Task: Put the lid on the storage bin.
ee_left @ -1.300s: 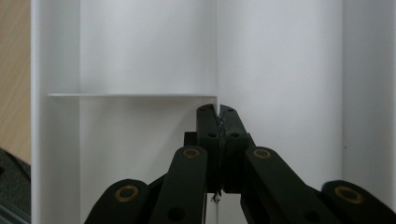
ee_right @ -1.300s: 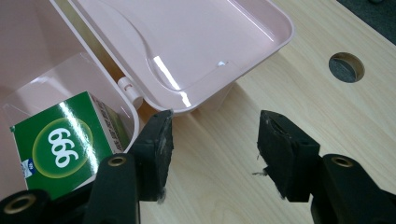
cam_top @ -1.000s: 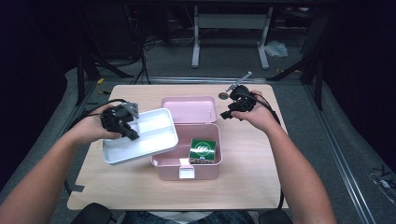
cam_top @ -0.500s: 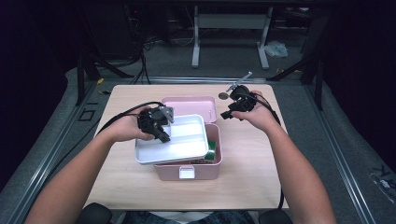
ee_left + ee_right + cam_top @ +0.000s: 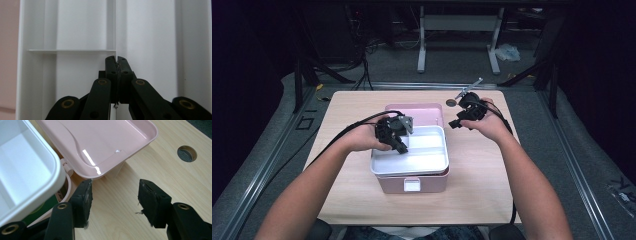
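Two grippers, one box: quick rundown of what's on the desk right now.

White tray [image 5: 419, 150]: sitting on top of the pink box [image 5: 412, 184], pretty much lined up with its rim, dead centre of the desk. Looks like the insert layer, so I'd guess it's being seated into the box.

Tray divider [image 5: 116, 27]: thin upright wall running down the tray; handy as a handle, which is probably why it's being used that way.

Left gripper [image 5: 398, 143]: at about 9 o'clock of the tray, reaching in over its left edge. Jaws are clenched tight on that divider in the left gripper view, and a cross wall sits just beyond the tips.

Green item [image 5: 45, 210]: peeking out under the tray inside the box in the right gripper view. Can't tell what it is.

Pink lid [image 5: 414, 113]: flipped open at 12 o'clock behind the box, hinged, inner side up, out of the tray's way.

Right gripper [image 5: 453, 123]: at roughly 2 o'clock of the box, jaws spread wide, holding nothing, just hovering over bare wood beside the lid corner. My read is it's parked clear until needed.

Desk [image 5: 492, 165]: light wood, with a round cable hole [image 5: 451, 103] at 1 o'clock near the far edge.
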A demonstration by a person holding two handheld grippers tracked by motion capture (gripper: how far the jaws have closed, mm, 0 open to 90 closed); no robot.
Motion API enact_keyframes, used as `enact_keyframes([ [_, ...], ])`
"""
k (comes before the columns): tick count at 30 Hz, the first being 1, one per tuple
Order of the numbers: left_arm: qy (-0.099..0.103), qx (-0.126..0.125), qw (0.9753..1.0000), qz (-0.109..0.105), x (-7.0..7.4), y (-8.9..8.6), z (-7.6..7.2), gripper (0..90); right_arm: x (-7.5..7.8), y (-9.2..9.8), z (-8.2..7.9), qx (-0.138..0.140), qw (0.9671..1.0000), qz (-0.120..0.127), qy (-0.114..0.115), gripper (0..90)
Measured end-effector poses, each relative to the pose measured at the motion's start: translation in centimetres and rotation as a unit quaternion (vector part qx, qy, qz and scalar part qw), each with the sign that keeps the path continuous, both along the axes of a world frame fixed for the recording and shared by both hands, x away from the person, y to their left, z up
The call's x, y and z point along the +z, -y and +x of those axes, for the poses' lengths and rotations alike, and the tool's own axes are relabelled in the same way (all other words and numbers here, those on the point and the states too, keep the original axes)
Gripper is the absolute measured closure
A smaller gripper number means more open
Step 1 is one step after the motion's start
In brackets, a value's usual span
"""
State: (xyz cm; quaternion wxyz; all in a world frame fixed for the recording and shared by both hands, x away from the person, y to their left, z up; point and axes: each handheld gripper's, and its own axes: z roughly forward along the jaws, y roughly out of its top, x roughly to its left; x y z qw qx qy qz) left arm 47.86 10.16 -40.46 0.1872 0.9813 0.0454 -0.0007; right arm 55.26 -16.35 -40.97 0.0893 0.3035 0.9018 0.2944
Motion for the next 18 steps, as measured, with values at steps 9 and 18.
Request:
enact_keyframes([
  [9,0.014,-0.020,0.9992,0.032,-1.2,1.1,-0.4,89.3,-0.1,0.1,0.0,-0.001,1.0000,0.002,0.001,44.7],
  [18,0.007,-0.037,0.9987,0.035,-2.0,1.3,-0.5,89.2,-0.3,0.1,0.0,-0.001,1.0000,0.003,-0.001,44.7],
])
